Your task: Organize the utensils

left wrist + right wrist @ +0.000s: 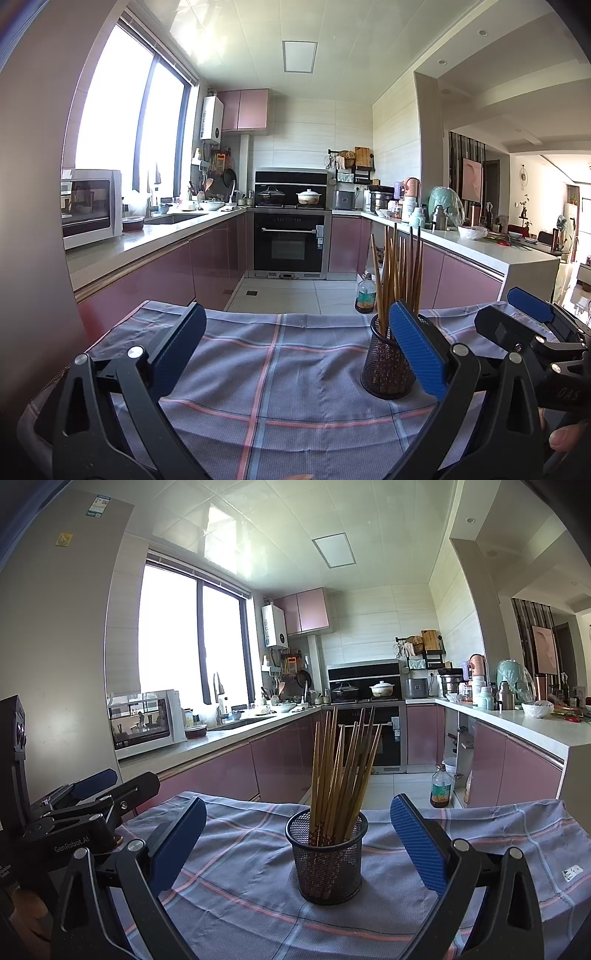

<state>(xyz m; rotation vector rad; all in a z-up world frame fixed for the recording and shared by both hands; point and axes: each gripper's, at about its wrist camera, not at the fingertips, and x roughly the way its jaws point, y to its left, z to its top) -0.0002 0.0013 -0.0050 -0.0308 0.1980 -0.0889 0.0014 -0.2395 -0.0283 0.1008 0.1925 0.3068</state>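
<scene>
Ok so from where I'm driving this: the mesh holder [327, 853] w/ the chopsticks [341, 764] sits on the plaid cloth [236, 897] over the counter, pretty much dead ahead of the right gripper [298, 843]. In the right wrist view it's centered between the two blue pads, jaws spread wide, nothing in them, not touching the cup on either side. Sticks stand near upright, fanned a bit, tips leaning away and to the right, so the long axis is basically vertical.

Left gripper [297, 356] is also released and empty, but the holder [388, 363] is off to its right, partly behind its right pad. So imo the right one is the better placed for whatever's next, prob a straight push fwd. Left would need to swing right first.
</scene>
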